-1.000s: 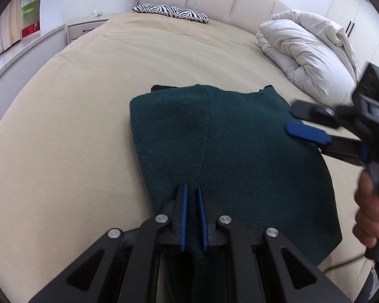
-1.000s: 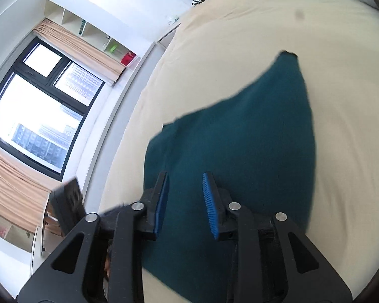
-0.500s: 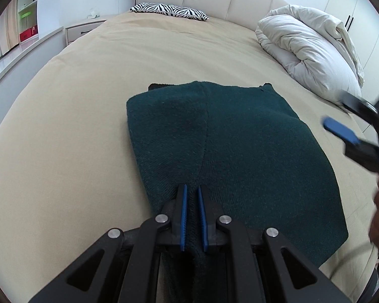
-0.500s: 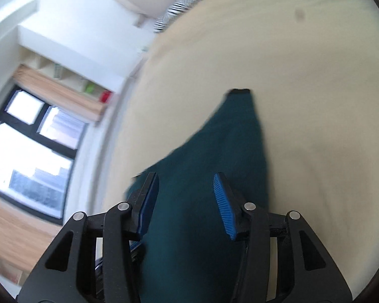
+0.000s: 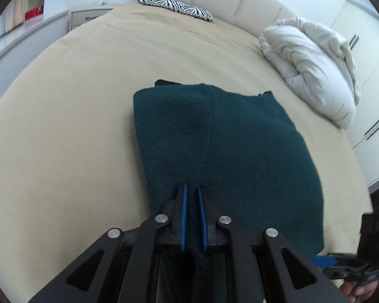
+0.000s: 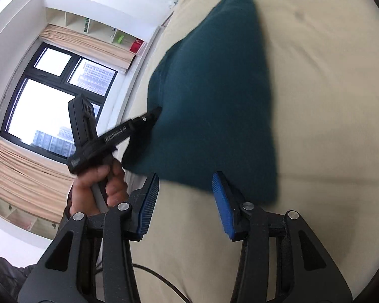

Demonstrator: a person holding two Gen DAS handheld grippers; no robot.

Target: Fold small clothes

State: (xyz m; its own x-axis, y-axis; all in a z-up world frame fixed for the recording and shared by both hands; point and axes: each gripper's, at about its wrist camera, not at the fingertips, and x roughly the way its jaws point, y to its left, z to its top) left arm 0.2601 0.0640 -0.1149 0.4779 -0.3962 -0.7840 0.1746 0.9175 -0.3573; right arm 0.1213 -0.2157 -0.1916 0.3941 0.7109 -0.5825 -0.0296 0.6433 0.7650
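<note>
Between our left gripper's (image 5: 192, 217) jaws sits the near hem of the dark green garment (image 5: 240, 151), pinched tight; the rest runs away from them, flat on the bed (image 5: 75, 126). Our right gripper (image 6: 187, 202) has just been widening its jaws, nothing between them, and the garment's other near corner lies just ahead of their tips. We judge a fold is being set up: next the right jaws must close on that corner. No containers are visible; a rumpled duvet (image 5: 310, 68) lies far beyond.
</note>
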